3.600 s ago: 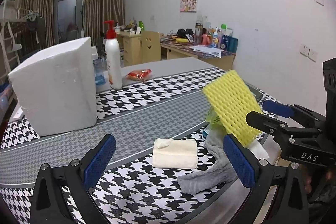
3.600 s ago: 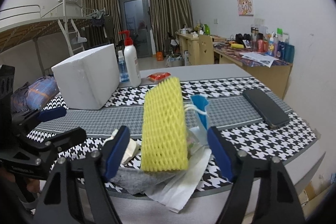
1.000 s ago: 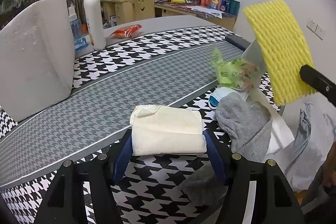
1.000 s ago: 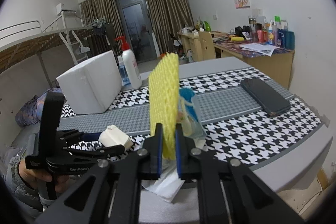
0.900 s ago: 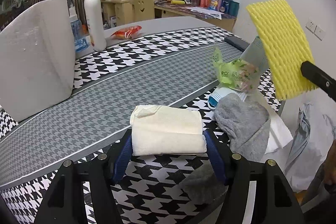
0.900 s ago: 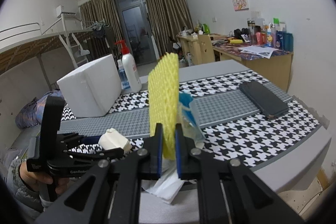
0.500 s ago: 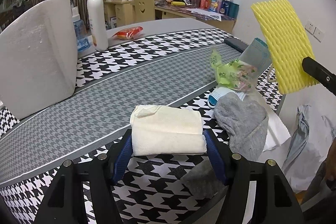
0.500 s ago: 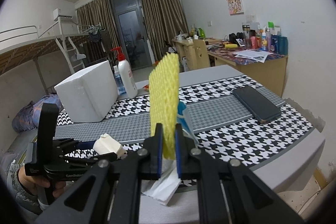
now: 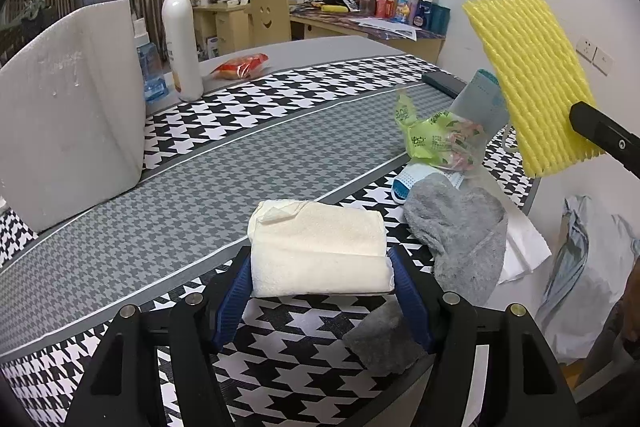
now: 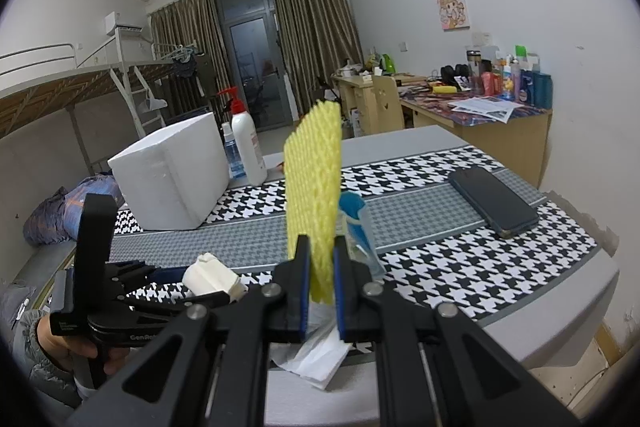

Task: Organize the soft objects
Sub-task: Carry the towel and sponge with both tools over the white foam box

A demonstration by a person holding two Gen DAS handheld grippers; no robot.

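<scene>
My left gripper is shut on a folded cream towel and holds it just above the houndstooth table. The towel also shows in the right wrist view. My right gripper is shut on a yellow foam net sleeve, held upright above the table's near right corner; the sleeve also shows in the left wrist view. A grey sock lies right of the towel. Past it lie a green plastic bag and a blue face mask.
A white foam box stands at the left, with a pump bottle and a red snack packet behind. A dark phone lies at the far right. White tissue hangs over the table's edge.
Both grippers closed since 3.6 s ago: left on the towel, right on the foam sleeve. Over the last second the right gripper rose with the sleeve; the left stayed nearly still.
</scene>
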